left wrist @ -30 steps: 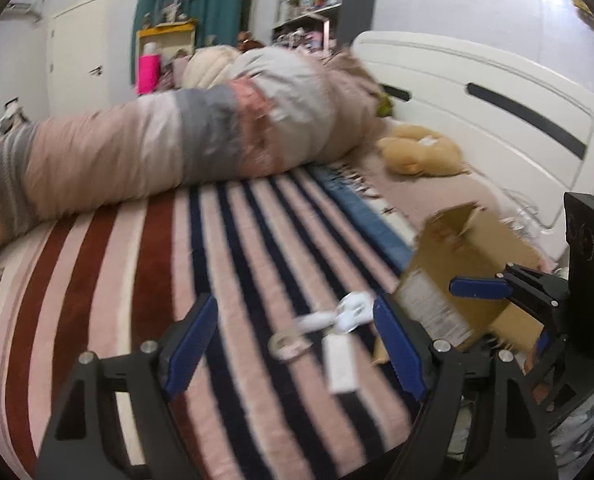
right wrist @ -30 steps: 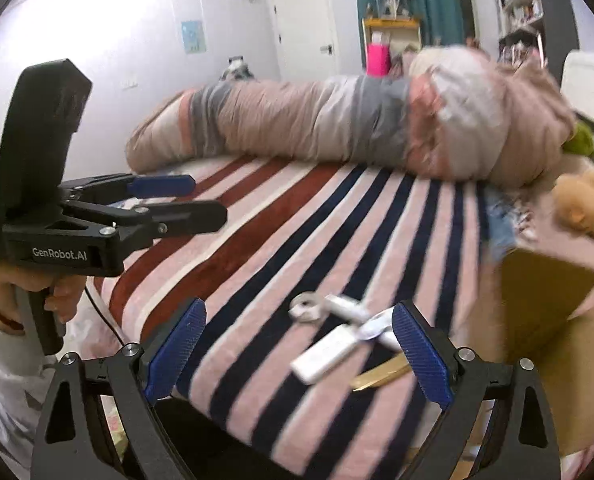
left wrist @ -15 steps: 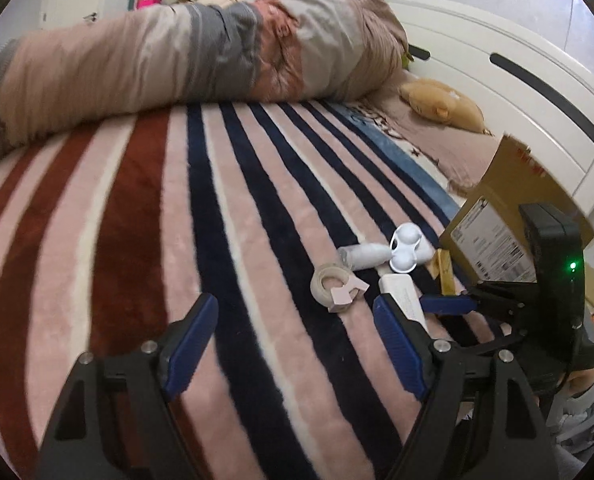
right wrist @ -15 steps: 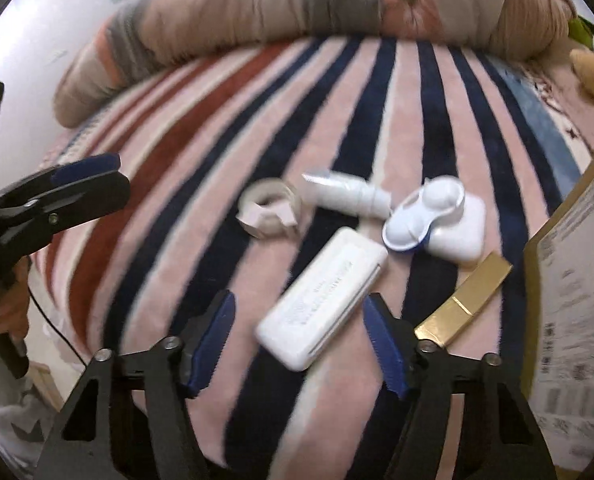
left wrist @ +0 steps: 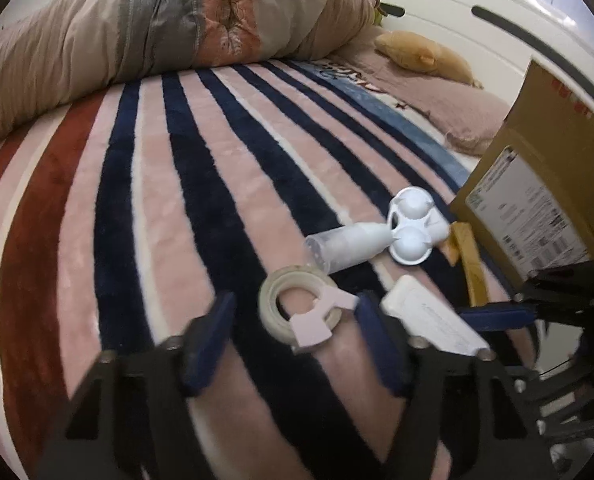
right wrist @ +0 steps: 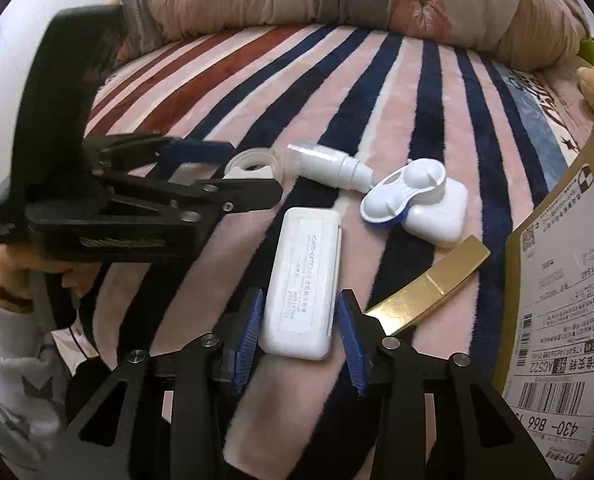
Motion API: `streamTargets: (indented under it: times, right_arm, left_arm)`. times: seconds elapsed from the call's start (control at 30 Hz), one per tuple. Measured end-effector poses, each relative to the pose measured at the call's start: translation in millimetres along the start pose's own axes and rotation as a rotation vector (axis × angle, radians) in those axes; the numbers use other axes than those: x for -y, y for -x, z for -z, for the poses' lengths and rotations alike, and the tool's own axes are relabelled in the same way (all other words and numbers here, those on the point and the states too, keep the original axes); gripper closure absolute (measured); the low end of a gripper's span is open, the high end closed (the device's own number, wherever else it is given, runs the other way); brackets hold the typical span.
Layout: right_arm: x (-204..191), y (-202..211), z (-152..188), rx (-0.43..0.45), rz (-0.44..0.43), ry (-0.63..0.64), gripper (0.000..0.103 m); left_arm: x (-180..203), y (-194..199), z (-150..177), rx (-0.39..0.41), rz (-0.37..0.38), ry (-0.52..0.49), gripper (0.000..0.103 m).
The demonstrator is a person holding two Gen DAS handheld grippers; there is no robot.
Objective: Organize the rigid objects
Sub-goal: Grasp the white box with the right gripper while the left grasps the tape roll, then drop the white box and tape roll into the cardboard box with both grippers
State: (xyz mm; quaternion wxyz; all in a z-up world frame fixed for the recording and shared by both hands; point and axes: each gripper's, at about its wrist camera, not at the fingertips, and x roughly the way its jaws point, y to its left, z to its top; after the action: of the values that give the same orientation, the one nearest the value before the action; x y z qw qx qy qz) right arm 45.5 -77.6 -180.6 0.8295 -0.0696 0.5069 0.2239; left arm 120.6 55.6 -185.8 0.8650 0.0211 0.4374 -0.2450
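A roll of clear tape [left wrist: 301, 308] with a pink tab lies on the striped blanket between the blue pads of my left gripper [left wrist: 295, 304]. Its jaws are closing, and a gap still shows on the left side. My right gripper [right wrist: 300, 296] straddles the near end of a flat white case [right wrist: 303, 264]. Its jaws are closing too, with the pads close beside the case's long edges but apart from them. Beyond lie a white dropper bottle [right wrist: 329, 162], a white and blue lens case [right wrist: 405, 192] and a gold strip [right wrist: 429, 284]. The left gripper [right wrist: 253, 170] also shows over the tape there.
An open cardboard box [right wrist: 557, 280] with shipping labels stands at the right, close to the gold strip. A rolled quilt [left wrist: 137, 40] runs across the far side of the bed. A tan plush toy [left wrist: 421, 54] lies by the white headboard. A hand [right wrist: 13, 276] holds the left gripper's handle.
Both grippers have come down to the bed. The left one now sits around the tape roll with narrower jaws. The right one's jaws have narrowed around the white case.
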Motion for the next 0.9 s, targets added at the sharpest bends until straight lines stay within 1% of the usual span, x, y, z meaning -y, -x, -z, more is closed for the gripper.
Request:
streamTargets:
  times: [0.07,0.2,0.27,0.3,0.4,0.47,0.5,0.57,0.6,0.7,0.73,0.77,0.83,0.9]
  right_arm:
    - [-0.8,-2.9,-3.1,0.004,-0.003,-0.003,0.067]
    - [-4.0,-10.2,-8.7,0.013,0.008,-0.014,0.066]
    - [-6.1,-13.6,-10.6,0.008,0.022,-0.011,0.068]
    - [-6.9,-14.8,-12.0,0.008,0.034,-0.008,0.070]
    - [-13.4,-12.1,-13.0,0.017,0.052,0.015,0.071]
    - [-16.9,-3.5,-13.8,0.035,0.026,0.027,0.071]
    - [-20.0,5.1,-14.4,0.049,0.005,0.032,0.071]
    - [-25.5,21.4,-15.3,0.084,-0.013,0.045,0.071]
    - [-28.9,33.4,-15.8,0.110,-0.023,0.055,0.071]
    - [-37.4,74.3,-16.0,0.195,-0.070,0.081,0.071]
    - [-39.3,93.9,-14.3,0.236,-0.085,0.094,0.071]
    - [-39.7,106.8,-12.5,0.263,-0.090,0.101,0.071]
    - [-35.5,139.4,-6.3,0.332,-0.098,0.104,0.071]
    - [-25.9,163.8,-0.9,0.377,-0.104,0.093,0.071]
  left_arm:
    - [-0.7,-0.7,-1.1,0.009,0.004,0.001,0.058]
    - [-1.1,0.2,-0.2,0.016,0.004,-0.004,0.058]
    - [-3.7,5.0,0.3,0.017,0.003,0.005,0.058]
    - [-4.9,9.0,1.0,0.017,-0.006,0.010,0.058]
    - [-8.8,30.6,3.0,0.037,-0.046,0.020,0.058]
    - [-9.0,48.1,2.9,0.059,-0.060,0.024,0.058]
    - [-7.8,63.1,0.9,0.079,-0.073,0.026,0.058]
    - [-3.1,85.0,-3.6,0.108,-0.091,0.029,0.058]
    - [3.0,102.2,-8.2,0.132,-0.096,0.027,0.058]
    - [25.4,141.6,-21.0,0.196,-0.088,0.005,0.058]
    - [33.9,152.0,-24.7,0.214,-0.082,-0.006,0.058]
    - [43.0,161.3,-28.8,0.232,-0.073,-0.017,0.058]
    - [67.7,180.5,-39.5,0.269,-0.030,-0.046,0.058]
    - [91.6,191.6,-50.5,0.291,0.021,-0.077,0.058]
